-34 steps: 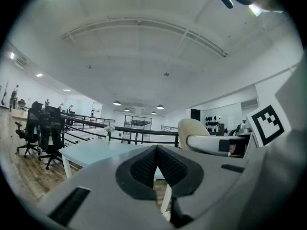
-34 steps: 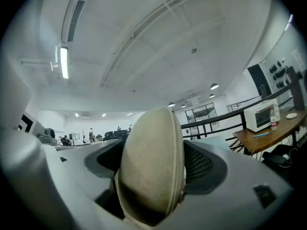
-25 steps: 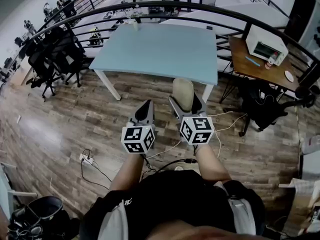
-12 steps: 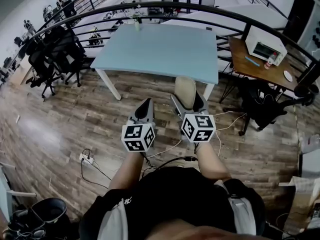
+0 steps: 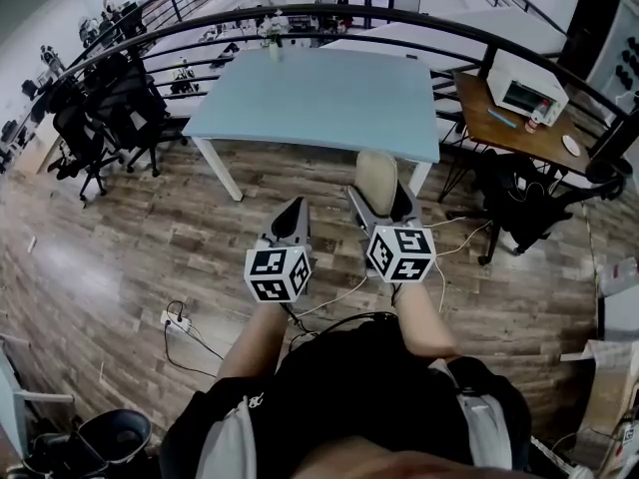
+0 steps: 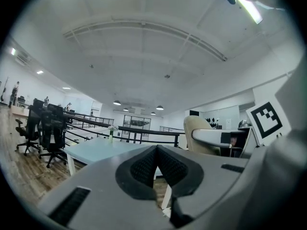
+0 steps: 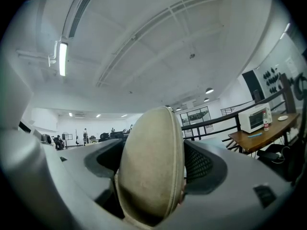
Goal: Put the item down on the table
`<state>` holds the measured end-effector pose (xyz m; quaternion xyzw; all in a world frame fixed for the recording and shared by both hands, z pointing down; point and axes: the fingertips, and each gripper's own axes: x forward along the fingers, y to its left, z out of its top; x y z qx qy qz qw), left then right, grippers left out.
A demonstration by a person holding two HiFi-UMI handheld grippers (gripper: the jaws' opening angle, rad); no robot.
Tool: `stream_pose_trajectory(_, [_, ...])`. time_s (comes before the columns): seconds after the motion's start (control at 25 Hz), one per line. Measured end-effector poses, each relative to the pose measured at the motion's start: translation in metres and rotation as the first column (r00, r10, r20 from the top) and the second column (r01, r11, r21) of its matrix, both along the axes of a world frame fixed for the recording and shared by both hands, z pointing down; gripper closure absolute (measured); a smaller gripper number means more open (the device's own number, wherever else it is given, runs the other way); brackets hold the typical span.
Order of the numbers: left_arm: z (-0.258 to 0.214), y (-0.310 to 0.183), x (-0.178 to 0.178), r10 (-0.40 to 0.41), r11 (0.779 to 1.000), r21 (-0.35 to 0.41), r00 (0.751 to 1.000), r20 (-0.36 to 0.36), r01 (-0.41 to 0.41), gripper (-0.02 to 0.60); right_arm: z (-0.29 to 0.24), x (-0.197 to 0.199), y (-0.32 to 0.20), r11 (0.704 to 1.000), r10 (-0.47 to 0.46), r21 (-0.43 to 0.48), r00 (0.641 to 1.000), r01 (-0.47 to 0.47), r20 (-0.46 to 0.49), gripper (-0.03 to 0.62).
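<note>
HOLDING THE CASE SHORT OF THE TABLE: A person stands on a wood floor with a gripper in each hand, facing a pale blue table. The right gripper is clamped on a beige oval case. Its jaws press the case's two broad faces, so the case stands on edge with its seam toward the camera and its top poking out past the jaw tips. The left gripper carries nothing. Its jaws are pressed together, and it hangs just beside the right one at about the same height.

The case is in the air above the floor, short of the table's near edge and well apart from the tabletop, where a small vase stands at the far side.

The step in hand looks like the carry: the case is gripped and pointed at the table, and the set-down is not yet begun. The next move probably calls for a step or reach forward to bring the case over the tabletop. It would then be lowered until it touches before the jaws part. Held on edge, the rounded case may tip or roll on release, so tilting it toward a flat face seems wise.
</note>
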<state>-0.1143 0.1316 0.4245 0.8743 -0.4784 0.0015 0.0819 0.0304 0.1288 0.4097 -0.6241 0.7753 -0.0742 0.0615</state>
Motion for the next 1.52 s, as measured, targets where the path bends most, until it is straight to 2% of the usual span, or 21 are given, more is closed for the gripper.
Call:
stream_pose_trajectory(0.32, [0.009, -0.005, -0.012, 0.006, 1.0, -0.006, 1.0, -0.007, -0.006, 0.568, 0.006, -0.008, -0.004, 1.0, 0.01, 0.0, 1.0, -0.01, 0.005, 0.197])
stream_pose_trajectory(0.64, [0.02, -0.04, -0.003, 0.001, 1.0, 0.003, 1.0, 0.014, -0.001, 0.568, 0.01, 0.002, -0.042, 0.999, 0.005, 0.031, 1.0, -0.006, 0.019, 0.197])
stream_pose_trajectory(1.0, [0.02, -0.118, 0.013, -0.008, 1.0, 0.017, 1.0, 0.023, 0.007, 0.568, 0.009, 0.018, -0.124, 0.999, -0.005, 0.05, 0.999, 0.004, 0.032, 0.198])
stream_pose_trajectory(1.52, [0.025, -0.252, 0.068, -0.009, 1.0, -0.029, 0.999, 0.039, 0.01, 0.568, 0.012, 0.073, -0.258, 1.0, -0.013, 0.013, 0.998, 0.013, 0.053, 0.198])
